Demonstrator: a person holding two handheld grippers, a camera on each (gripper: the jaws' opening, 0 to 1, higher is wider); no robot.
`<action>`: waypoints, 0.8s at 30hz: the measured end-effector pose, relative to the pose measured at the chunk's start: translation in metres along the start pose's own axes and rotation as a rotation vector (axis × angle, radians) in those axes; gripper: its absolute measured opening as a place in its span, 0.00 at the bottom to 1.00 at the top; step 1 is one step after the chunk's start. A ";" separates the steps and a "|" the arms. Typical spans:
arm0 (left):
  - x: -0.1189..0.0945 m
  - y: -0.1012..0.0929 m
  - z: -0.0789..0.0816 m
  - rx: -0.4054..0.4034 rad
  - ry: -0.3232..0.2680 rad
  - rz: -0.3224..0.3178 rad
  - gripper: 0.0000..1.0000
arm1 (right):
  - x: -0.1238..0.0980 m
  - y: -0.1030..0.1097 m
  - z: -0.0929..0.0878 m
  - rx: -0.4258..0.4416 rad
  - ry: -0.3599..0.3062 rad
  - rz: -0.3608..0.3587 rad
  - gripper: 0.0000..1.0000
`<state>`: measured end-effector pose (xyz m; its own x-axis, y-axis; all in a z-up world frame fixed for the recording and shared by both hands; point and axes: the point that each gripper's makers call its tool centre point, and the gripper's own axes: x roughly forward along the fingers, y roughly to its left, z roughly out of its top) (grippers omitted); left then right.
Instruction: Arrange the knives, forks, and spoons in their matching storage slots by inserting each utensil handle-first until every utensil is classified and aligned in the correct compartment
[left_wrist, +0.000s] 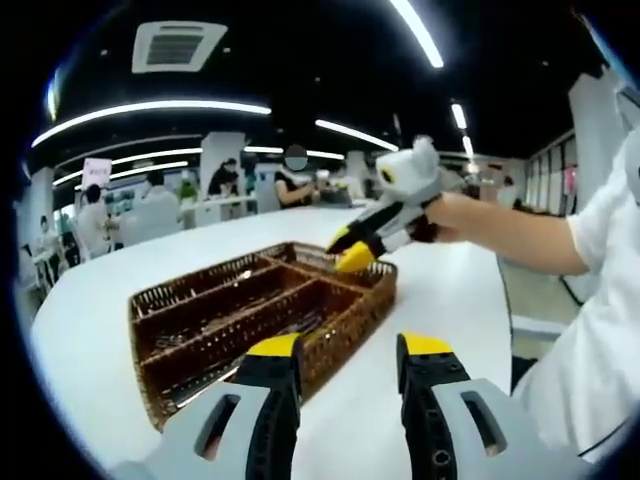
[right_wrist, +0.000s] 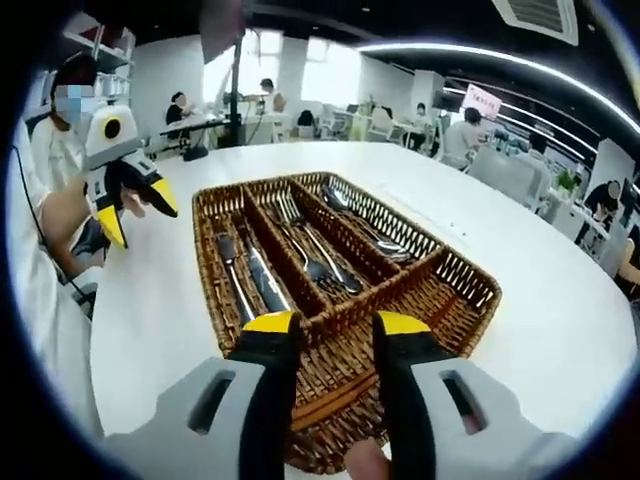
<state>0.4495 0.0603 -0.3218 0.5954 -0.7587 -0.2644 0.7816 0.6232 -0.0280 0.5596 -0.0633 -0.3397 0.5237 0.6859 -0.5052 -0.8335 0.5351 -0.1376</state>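
Knives (right_wrist: 252, 278), forks (right_wrist: 312, 250) and spoons (right_wrist: 372, 230), all silver metal, lay sorted in separate long slots of the brown woven wicker tray (right_wrist: 455, 275) on the white round table (right_wrist: 560, 300). Both yellow-tipped grey grippers, left (left_wrist: 349, 346) and right (right_wrist: 334, 325), stood released, jaws apart, grasping nothing.

The bench (right_wrist: 560, 300) under my work is a broad white top with a rounded edge, smooth and unmarked where bare. One wicker tray (right_wrist: 470, 285) sits directly on it, brown, rectangular, divided into long compartments plus a cross compartment at my end. In the left gripper view the same tray (left_wrist: 350, 315) rests flat on the bench (left_wrist: 450, 290).
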 end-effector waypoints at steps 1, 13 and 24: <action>0.000 0.000 0.000 0.000 0.000 0.001 0.37 | 0.000 0.000 0.000 0.002 0.000 -0.002 0.34; -0.004 0.004 0.003 0.008 0.003 0.016 0.40 | -0.004 0.003 0.008 0.017 -0.079 -0.019 0.48; -0.006 0.006 0.003 0.014 0.013 0.026 0.43 | -0.006 0.013 0.013 0.031 -0.144 -0.019 0.62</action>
<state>0.4511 0.0680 -0.3170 0.6129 -0.7397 -0.2777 0.7685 0.6398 -0.0079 0.5477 -0.0542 -0.3267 0.5614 0.7377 -0.3749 -0.8183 0.5624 -0.1187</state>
